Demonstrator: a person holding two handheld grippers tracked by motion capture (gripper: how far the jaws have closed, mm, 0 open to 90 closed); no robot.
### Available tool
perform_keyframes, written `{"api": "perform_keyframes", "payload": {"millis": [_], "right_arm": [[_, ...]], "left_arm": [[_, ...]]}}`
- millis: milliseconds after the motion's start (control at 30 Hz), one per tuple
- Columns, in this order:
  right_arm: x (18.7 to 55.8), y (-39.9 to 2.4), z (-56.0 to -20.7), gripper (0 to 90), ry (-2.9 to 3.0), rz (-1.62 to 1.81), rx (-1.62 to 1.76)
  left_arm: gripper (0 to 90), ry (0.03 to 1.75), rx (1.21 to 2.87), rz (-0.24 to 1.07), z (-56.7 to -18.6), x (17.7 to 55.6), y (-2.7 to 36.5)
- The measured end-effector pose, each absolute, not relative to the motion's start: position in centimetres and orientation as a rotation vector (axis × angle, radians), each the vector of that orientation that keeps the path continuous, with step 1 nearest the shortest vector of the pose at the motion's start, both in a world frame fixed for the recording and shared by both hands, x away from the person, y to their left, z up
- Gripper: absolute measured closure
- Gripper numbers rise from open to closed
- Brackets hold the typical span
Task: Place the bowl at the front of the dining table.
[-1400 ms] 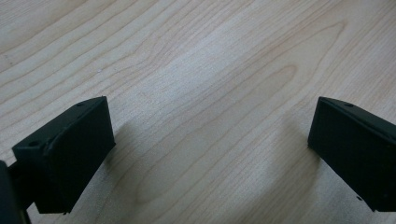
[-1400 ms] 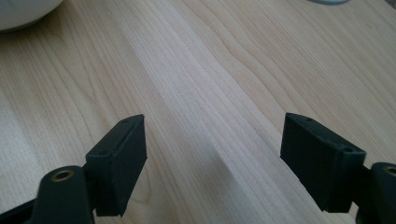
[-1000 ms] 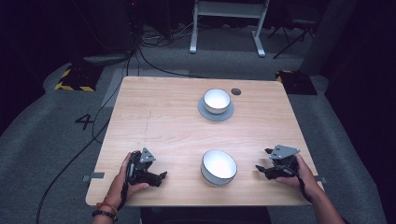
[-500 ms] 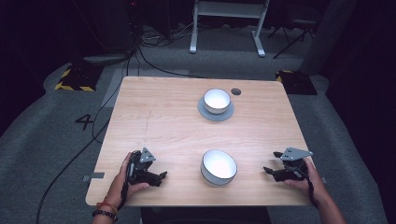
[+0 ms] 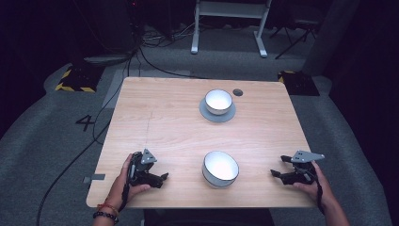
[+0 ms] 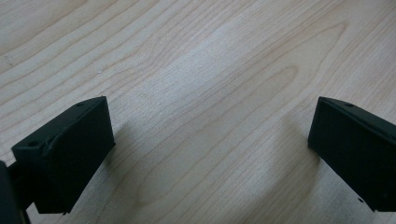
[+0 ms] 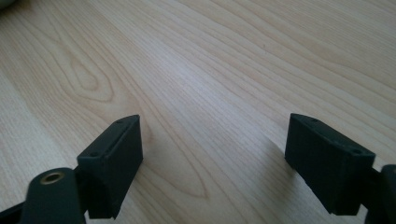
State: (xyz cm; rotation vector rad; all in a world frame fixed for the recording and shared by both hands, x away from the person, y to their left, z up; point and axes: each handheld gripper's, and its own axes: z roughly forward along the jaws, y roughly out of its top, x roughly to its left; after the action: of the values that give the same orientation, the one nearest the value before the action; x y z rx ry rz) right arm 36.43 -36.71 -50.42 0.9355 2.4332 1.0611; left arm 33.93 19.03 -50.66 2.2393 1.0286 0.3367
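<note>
I see left tool (image 5: 162,178) spread wide, empty, low by table (image 5: 155,113) near edge | right tool (image 5: 277,168) likewise, near right corner | white bowl (image 5: 220,168) between them, bare wood around | second bowl (image 5: 219,100) on grey saucer (image 5: 205,113), far side

Both hand-held grippers are matte black: the left gripper (image 5: 157,178) and the right gripper (image 5: 281,170) each carry a grey three-cornered plate on top. Blocky jaws show small screw holes. Red and dark bracelets (image 5: 106,210) circle the left wrist.
</note>
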Motion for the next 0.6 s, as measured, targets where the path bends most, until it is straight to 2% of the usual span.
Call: {"api": "perform_keyframes", "payload": {"millis": [600], "right_arm": [[36.3, -37.9, -50.5, 15.4, 2.439, 1.057, 0.961]], "left_arm": [[0.4, 1.028, 2.237, 0.337, -50.7, 33.9, 19.0]]}}
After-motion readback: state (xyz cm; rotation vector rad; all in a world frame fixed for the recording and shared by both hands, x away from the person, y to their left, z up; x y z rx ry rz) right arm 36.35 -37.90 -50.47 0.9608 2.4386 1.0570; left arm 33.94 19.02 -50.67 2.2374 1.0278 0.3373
